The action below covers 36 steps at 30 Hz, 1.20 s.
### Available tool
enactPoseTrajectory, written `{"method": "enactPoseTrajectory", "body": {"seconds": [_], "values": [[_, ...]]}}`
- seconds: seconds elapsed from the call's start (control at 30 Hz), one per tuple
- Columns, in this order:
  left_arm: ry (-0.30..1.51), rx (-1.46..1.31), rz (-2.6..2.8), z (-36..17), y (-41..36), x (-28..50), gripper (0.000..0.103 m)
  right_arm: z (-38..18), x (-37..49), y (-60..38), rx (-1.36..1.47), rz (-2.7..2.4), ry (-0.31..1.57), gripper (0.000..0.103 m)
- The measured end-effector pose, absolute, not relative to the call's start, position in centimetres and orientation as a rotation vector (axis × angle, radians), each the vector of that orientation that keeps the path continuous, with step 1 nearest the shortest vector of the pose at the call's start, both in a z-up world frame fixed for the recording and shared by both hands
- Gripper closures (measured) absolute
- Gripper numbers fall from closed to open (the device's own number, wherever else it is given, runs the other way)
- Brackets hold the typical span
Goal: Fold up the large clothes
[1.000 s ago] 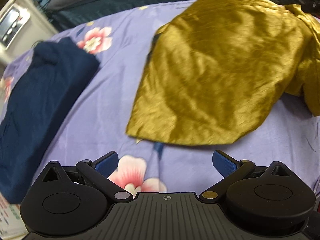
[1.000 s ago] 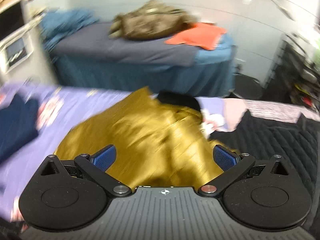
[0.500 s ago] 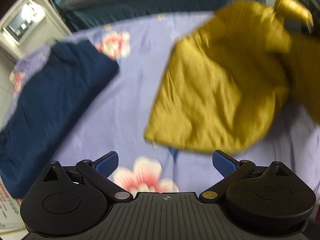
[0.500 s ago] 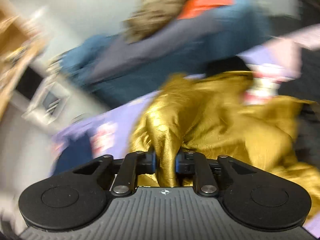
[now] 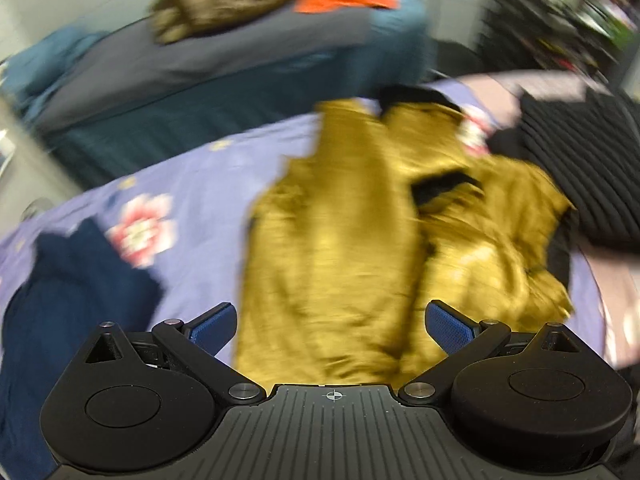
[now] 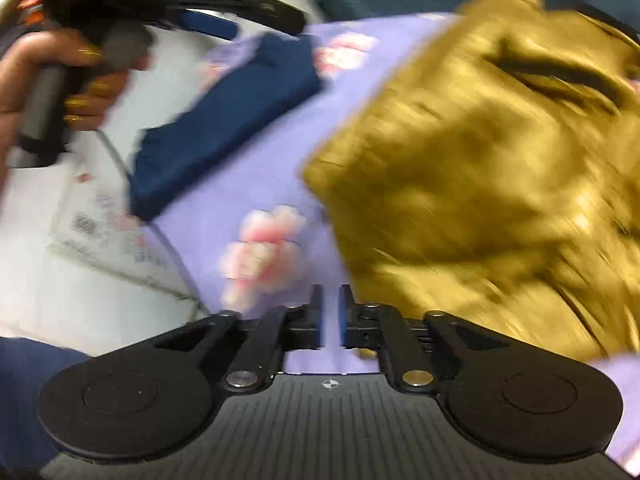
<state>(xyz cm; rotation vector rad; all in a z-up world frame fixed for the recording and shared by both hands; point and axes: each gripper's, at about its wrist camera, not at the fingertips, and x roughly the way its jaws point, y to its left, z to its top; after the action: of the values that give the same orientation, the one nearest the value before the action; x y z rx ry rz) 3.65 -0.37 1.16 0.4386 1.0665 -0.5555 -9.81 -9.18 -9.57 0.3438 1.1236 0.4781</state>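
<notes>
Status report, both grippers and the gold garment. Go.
Left gripper open, over the gold garment. Right gripper nearly shut, gripping nothing. Garment rumpled on purple sheet. Folded navy garment lies apart.

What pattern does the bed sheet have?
The sheet is lilac with pink flowers, clearest in the left wrist view.

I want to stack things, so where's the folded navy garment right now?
The navy garment lies on the lilac floral sheet, at the left in the left wrist view, beside the gold garment.
</notes>
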Motion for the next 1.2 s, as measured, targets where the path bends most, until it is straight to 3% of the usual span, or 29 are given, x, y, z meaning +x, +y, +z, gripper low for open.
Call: {"method": "enactPoseTrajectory", "body": {"seconds": [0.03, 0.07, 0.1, 0.13, 0.33, 0.5, 0.53, 0.57, 0.6, 0.7, 0.83, 1.03, 1.2], "values": [[1.061, 0.462, -0.597, 0.5, -1.6, 3.3, 0.000, -9.6, -10.2, -10.1, 0.370, 0.418, 1.110, 0.054], [1.054, 0.489, -0.634, 0.1, -2.9, 3.0, 0.000, -9.4, -10.9, -10.8, 0.401, 0.365, 1.084, 0.046], [1.044, 0.517, -0.668, -0.4, -4.2, 2.6, 0.000, -9.3, -11.3, -11.9, 0.454, 0.299, 1.048, 0.030], [1.026, 0.542, -0.705, -0.7, -5.4, 2.2, 0.000, -9.2, -11.9, -13.0, 0.514, 0.238, 1.015, 0.023], [1.034, 0.711, -0.772, -5.3, -10.2, 1.6, 0.000, -13.0, -15.7, -18.5, 0.852, -0.115, 0.918, 0.024], [1.158, 0.707, -0.827, -8.8, -8.5, 1.0, 0.000, -18.3, -18.7, -20.5, 1.064, -0.304, 0.951, 0.024], [1.180, 0.698, -0.844, -9.1, -7.9, 0.6, 0.007, -19.2, -18.9, -20.6, 1.086, -0.326, 0.964, 0.024], [1.206, 0.675, -0.880, -9.3, -7.3, 0.2, 0.039, -20.1, -19.3, -20.6, 1.106, -0.341, 0.978, 0.024], [1.232, 0.634, -0.926, -9.3, -6.6, -0.2, 0.043, -21.1, -19.5, -20.6, 1.126, -0.348, 0.990, 0.024], [1.278, 0.590, -1.020, -8.9, -4.5, -2.0, 0.044, -22.7, -19.5, -20.5, 1.145, -0.359, 1.011, 0.024], [1.321, 0.670, -1.108, -8.7, -1.7, -4.5, 0.044, -24.1, -19.6, -20.5, 1.184, -0.352, 0.980, 0.015], [1.503, 0.731, -1.063, -10.7, 4.5, -5.1, 0.043, -24.5, -19.1, -21.1, 1.189, -0.338, 0.928, 0.015], [1.560, 0.775, -0.961, -12.7, 8.1, -4.7, 0.032, -24.9, -17.4, -21.7, 1.172, -0.339, 0.928, 0.015]]}}
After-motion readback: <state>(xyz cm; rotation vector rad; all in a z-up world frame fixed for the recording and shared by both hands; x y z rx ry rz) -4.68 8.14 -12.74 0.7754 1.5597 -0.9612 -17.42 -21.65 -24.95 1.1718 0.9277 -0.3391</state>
